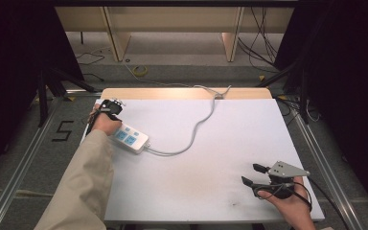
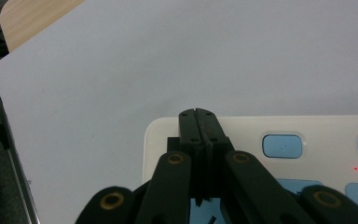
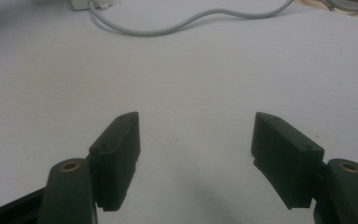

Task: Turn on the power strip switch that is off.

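Power strip: your white power strip lies at the left side of the tabletop, set on a slant, with blue switches on its top face.
Power strip up close: your left gripper view shows the strip's rounded end, two blue switches in a row and a small red light beside them; the high view is too coarse to show that light.
Left gripper: your left gripper sits over the far-left end of the strip, with your left hand right behind it.
Left fingers: pressed flat together with nothing between them; their tips lie over the strip's end edge, though you cannot tell whether they touch it.
Cable: the grey cable leaves the strip's near-right end and curves across the tabletop to the far edge; your right gripper view catches that same curve along its top.
Right gripper: your right gripper is at the near right of the tabletop, well apart from the strip, held in your right hand.
Right fingers: spread wide, with bare tabletop between them and nothing held.
Grey plate: the three-cornered plate on the right gripper shows from the high view.
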The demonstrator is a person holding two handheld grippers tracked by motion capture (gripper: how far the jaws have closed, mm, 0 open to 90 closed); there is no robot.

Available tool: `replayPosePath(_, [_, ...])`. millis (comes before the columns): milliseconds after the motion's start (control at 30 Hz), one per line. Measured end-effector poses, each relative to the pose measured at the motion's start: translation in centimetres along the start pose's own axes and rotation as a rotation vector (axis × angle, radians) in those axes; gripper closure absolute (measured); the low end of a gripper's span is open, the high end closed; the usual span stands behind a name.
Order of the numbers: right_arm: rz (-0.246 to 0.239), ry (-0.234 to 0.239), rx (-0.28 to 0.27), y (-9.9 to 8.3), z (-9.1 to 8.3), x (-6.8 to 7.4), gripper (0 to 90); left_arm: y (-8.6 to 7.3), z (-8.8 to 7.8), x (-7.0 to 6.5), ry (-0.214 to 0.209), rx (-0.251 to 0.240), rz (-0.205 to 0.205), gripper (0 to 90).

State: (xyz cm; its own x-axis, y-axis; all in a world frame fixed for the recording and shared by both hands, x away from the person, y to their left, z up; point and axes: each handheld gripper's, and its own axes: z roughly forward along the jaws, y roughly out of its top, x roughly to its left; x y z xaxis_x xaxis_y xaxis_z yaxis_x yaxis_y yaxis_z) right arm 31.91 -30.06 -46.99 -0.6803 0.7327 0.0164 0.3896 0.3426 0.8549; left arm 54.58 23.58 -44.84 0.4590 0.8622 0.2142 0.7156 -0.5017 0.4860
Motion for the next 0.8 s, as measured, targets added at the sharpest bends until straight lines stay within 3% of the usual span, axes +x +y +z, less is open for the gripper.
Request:
replayPosePath(167, [0.001, 0.0, -0.001, 0.0, 0.0, 0.0, 33.6, -0.5, -0.2, 0.3, -0.013, -0.039, -0.042, 89.7])
replayPosePath(233, [0.001, -0.001, -0.001, 0.0, 0.0, 0.0, 33.6, -0.7, -0.3, 0.3, -0.007, -0.027, -0.031, 89.5])
replayPosePath(467, [0.0, -0.001, 0.001, 0.0, 0.1, 0.0, 33.5, -1.7, -1.0, 0.7, -0.011, -0.085, -0.064, 83.0])
replayPosePath(800, [0.001, -0.002, 0.001, 0.0, 0.1, 0.0, 33.5, -2.2, -2.6, 0.1, -0.021, -0.147, -0.058, 70.4])
